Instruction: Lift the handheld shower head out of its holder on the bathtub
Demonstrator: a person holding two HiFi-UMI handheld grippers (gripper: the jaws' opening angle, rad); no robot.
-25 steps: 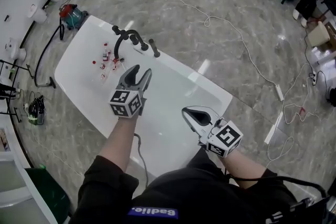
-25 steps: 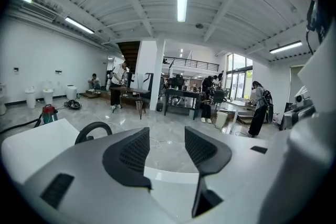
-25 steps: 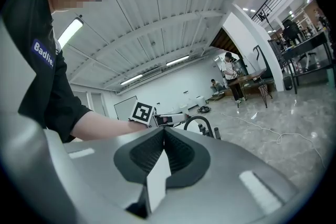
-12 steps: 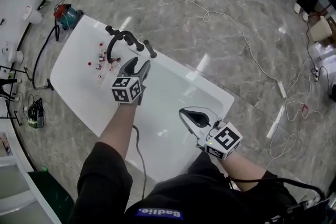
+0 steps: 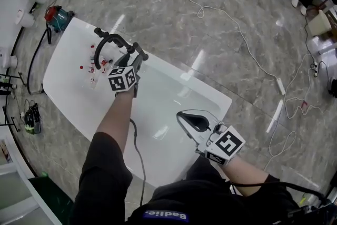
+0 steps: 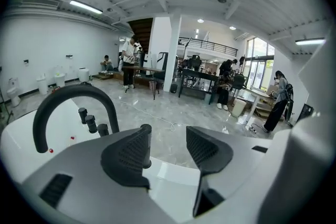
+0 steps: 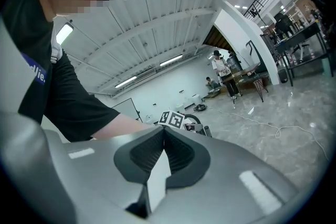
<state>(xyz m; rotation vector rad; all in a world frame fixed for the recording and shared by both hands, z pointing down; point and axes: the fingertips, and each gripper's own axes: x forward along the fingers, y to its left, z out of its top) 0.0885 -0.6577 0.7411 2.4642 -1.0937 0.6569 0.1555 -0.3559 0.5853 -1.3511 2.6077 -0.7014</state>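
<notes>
Since the earlier frames the left gripper (image 5: pixel 132 62) has pushed out and down across the bathtub (image 5: pixel 68 92), from over the basin to right at the black fittings on the far rim; its jaws have just been opening. The right gripper (image 5: pixel 184 115) has barely shifted and hangs low near the person's body. Head view: left tips sit just beside the short black post that I take to be the handheld shower head (image 5: pixel 141 52), still seated in its holder next to the arched spout (image 5: pixel 105 39). Left gripper view: left gripper (image 6: pixel 168 136) has its jaws wide apart with nothing pinched. The shower head (image 6: pixel 147 139) stands upright at the inner edge of the left pad, off-centre in the gap, tub rim (image 6: pixel 157 173) below, spout (image 6: pixel 68 93) and knobs (image 6: pixel 86 120) off to the left. Right gripper view: right gripper (image 7: pixel 164 132) has its pads meeting at the tips, empty, aimed across at the left arm. Read: approach nearly done, grasp not made. It likely needs a small sideways nudge to centre the post before closing and lifting.
</notes>
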